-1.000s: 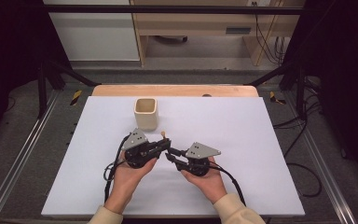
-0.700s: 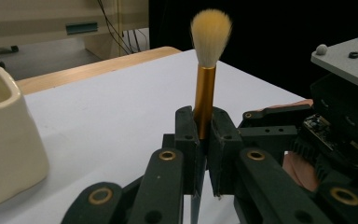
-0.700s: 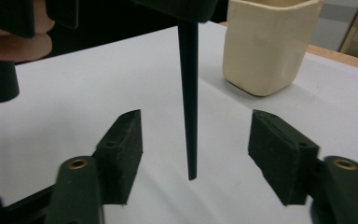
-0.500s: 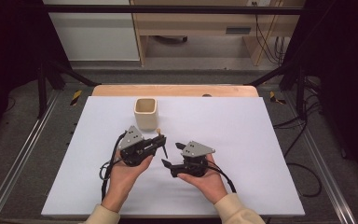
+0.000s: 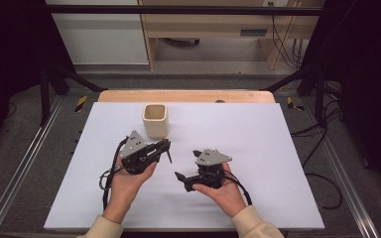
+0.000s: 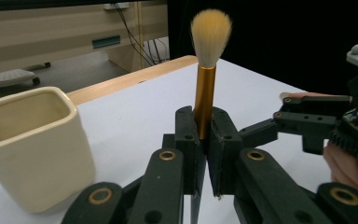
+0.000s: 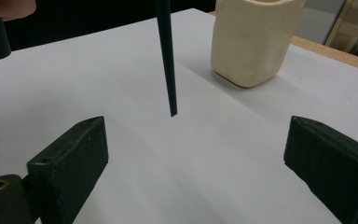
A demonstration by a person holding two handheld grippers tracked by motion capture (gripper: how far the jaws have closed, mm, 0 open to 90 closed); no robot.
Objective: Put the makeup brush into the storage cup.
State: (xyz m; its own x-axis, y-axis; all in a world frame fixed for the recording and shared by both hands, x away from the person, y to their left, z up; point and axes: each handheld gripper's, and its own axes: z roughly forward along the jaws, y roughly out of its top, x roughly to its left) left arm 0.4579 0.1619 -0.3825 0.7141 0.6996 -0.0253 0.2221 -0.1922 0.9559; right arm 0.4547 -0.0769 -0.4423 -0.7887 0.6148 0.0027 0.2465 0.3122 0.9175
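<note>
My left gripper [image 6: 204, 135] is shut on the gold ferrule of a makeup brush [image 6: 204, 100], which stands upright with its tan bristles on top. The brush's dark pointed handle [image 7: 167, 56] hangs down above the white mat, in front of my right gripper [image 7: 196, 154]. That gripper's jaws have just been opening and stand wide, with nothing between them. A cream square cup [image 5: 155, 120] stands upright just beyond the left gripper [image 5: 167, 146]. The right gripper [image 5: 188, 171] rests in the person's hand to the right of the brush, apart from it.
A white mat [image 5: 278, 148] covers the wooden table, with bare mat right of and behind the cup. Black cables trail from both grippers toward the front edge. Metal rails run along both sides of the table, and shelving stands beyond it.
The right gripper's jaws have opened wide. The two grippers, close together before, now stand apart, with the left one and the brush shifted slightly left toward the cup.
</note>
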